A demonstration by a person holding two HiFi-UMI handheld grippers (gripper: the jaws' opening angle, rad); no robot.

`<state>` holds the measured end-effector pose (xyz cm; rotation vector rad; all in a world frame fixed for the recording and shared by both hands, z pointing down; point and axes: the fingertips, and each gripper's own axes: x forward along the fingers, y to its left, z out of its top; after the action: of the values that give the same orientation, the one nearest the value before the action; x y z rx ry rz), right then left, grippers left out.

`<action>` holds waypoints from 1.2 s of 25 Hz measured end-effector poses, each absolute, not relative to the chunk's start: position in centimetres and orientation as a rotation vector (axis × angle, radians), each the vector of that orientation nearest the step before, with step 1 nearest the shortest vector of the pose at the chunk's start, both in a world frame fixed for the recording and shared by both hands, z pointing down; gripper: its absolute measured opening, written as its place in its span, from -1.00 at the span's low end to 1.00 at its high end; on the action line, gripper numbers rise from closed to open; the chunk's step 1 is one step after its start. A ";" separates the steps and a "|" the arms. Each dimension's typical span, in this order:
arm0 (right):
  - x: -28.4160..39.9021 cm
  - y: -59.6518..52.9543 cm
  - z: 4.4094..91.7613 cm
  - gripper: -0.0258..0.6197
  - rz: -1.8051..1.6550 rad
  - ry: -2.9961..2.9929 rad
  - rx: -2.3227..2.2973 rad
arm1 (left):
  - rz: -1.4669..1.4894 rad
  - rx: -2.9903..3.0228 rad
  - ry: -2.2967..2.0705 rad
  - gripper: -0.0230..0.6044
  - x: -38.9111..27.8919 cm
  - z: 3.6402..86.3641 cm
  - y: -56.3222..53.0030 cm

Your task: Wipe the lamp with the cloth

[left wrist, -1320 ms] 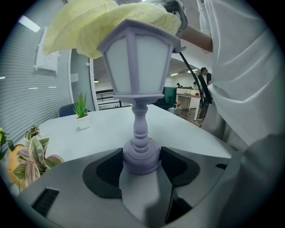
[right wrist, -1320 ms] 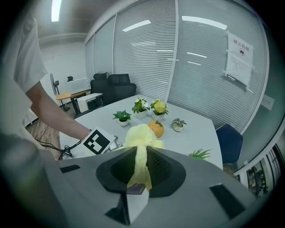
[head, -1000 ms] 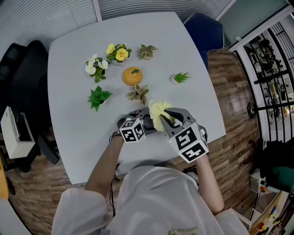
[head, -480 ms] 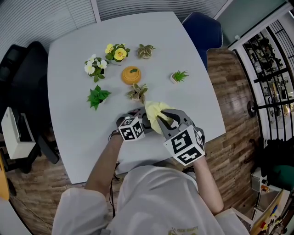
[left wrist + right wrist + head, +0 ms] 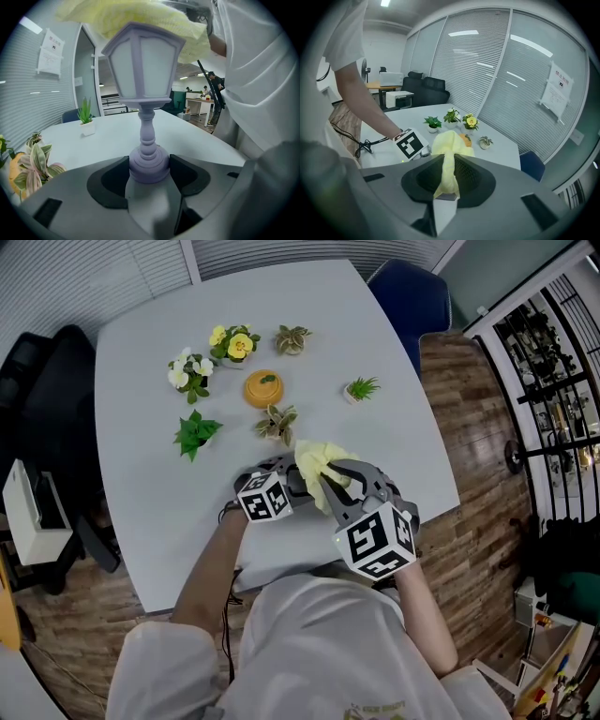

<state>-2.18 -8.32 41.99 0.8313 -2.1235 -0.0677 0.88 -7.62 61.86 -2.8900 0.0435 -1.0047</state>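
Two grips: your left claw [image 5: 149, 168] clamps the lamp [image 5: 143, 61] by its base; right claw [image 5: 449, 176] pinches the cloth [image 5: 450, 145] atop it.

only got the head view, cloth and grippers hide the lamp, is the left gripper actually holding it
observer: yes, in the left gripper view the left gripper has its fingers closed on the round base of the lamp, which stands upright.
operator: ok and where does the cloth sit on it
observer: the cloth is draped over the lamp's roof, above the white panes.
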 end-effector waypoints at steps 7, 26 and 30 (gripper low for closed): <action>-1.9 -7.7 41.6 -0.70 -0.036 -2.201 0.851 | -1.006 -2.889 0.045 -0.06 0.9 61.8 -7.7; -0.1 -5.4 43.5 -0.70 0.174 -2.290 0.850 | -1.009 -2.891 0.045 -0.06 0.8 61.9 -7.6; 0.5 -5.0 43.9 -0.70 0.207 -2.286 0.857 | -1.007 -2.890 0.045 -0.06 0.9 61.8 -7.7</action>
<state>0.54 -5.03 43.95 0.8565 -2.2864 0.2069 0.86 -7.70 61.83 -2.8904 0.0454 -1.0067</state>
